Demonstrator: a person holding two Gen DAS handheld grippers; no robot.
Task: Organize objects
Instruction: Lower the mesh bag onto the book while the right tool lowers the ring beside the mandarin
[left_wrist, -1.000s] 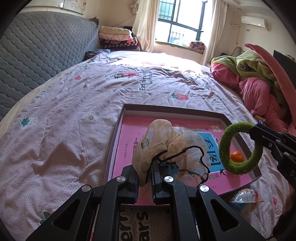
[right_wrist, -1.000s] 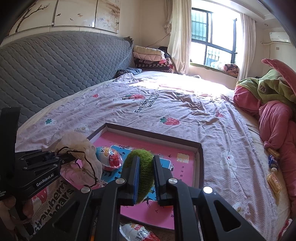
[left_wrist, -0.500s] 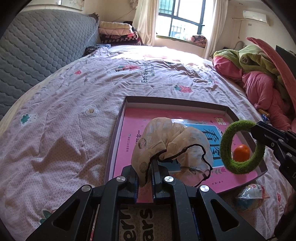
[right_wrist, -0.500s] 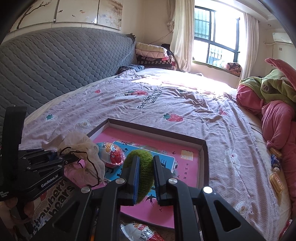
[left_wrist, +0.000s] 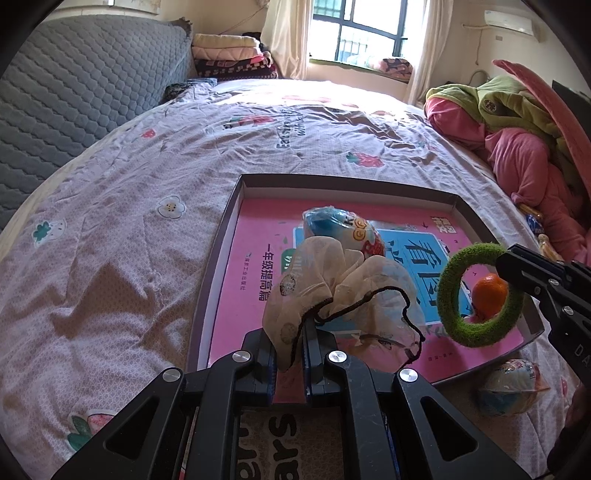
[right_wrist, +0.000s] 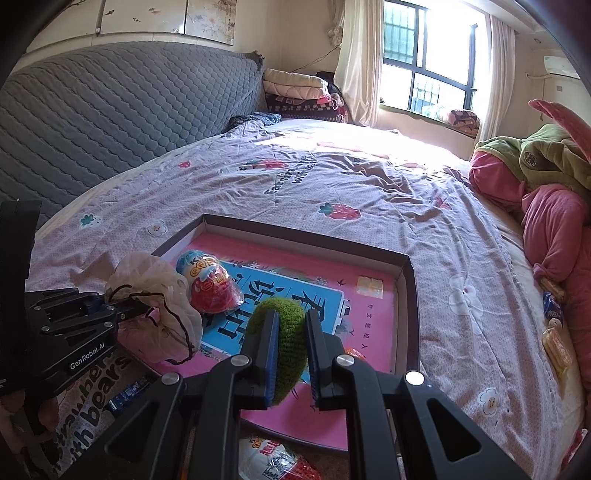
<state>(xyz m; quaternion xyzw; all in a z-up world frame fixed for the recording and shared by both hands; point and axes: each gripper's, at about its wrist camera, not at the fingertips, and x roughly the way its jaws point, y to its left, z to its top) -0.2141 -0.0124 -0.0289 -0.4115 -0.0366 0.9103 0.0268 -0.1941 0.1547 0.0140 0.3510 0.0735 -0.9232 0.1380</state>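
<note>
Fingers of the left gripper pinch a sheer bag; the right gripper clamps a green ring, both over the tray.

The limp bag may snag a pad on release or drape over the egg at its 12 o'clock. The ring, hanging on edge, could roll onto the orange. The bag trails toward 2 o'clock; the ring's hole faces sideways.
</note>
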